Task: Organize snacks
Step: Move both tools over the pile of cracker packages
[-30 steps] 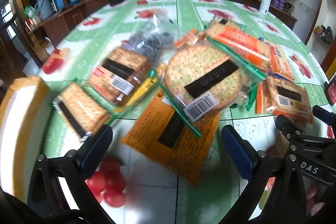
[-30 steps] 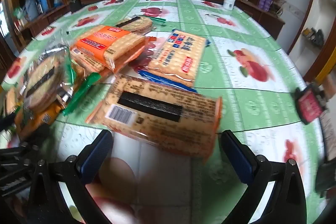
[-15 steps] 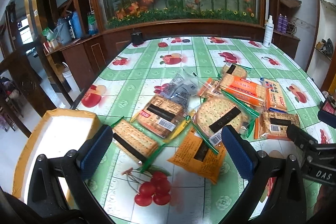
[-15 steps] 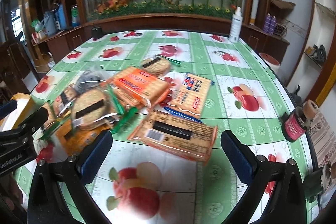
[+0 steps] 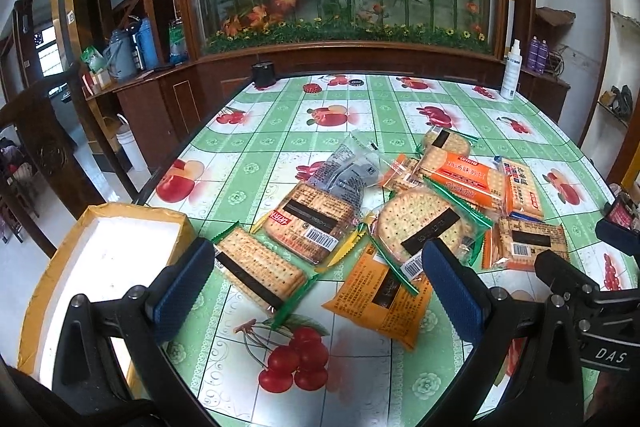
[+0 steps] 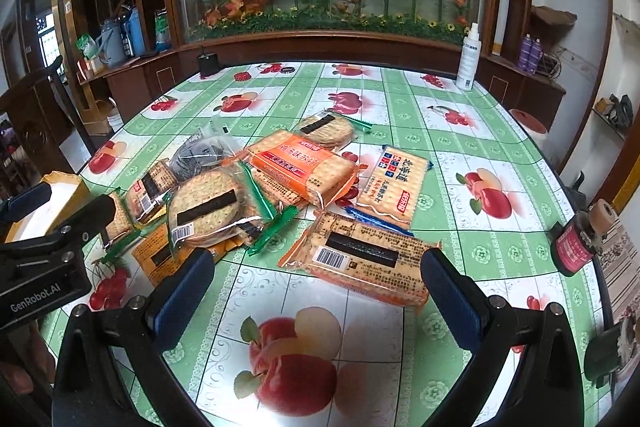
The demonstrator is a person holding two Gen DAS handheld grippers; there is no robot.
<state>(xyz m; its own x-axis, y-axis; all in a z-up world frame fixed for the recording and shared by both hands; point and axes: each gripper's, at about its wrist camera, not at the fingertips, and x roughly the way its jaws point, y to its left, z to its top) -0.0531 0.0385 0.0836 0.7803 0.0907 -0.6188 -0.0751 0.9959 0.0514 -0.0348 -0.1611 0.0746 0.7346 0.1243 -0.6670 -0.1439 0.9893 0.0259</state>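
Our left gripper (image 5: pixel 316 283) hangs wide and empty above the table's (image 5: pixel 280 143) near left corner, our right gripper (image 6: pixel 316 287) likewise wide and empty. Just ahead of the left one lies a cracker packet (image 5: pixel 260 269), long axis slanting away to the left (toward the box (image 5: pixel 100 259) beside that corner), so we judge the left nearer.

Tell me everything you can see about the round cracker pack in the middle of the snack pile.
The round cracker pack is a stack of large, pale, speckled discs in clear film with green serrated seal ends. A black strip runs across its face and a white barcode label sits at its near edge. It lies flat but slightly propped, overlapping the orange packet beneath it, on the green fruit-print tablecloth. No gripper touches it.
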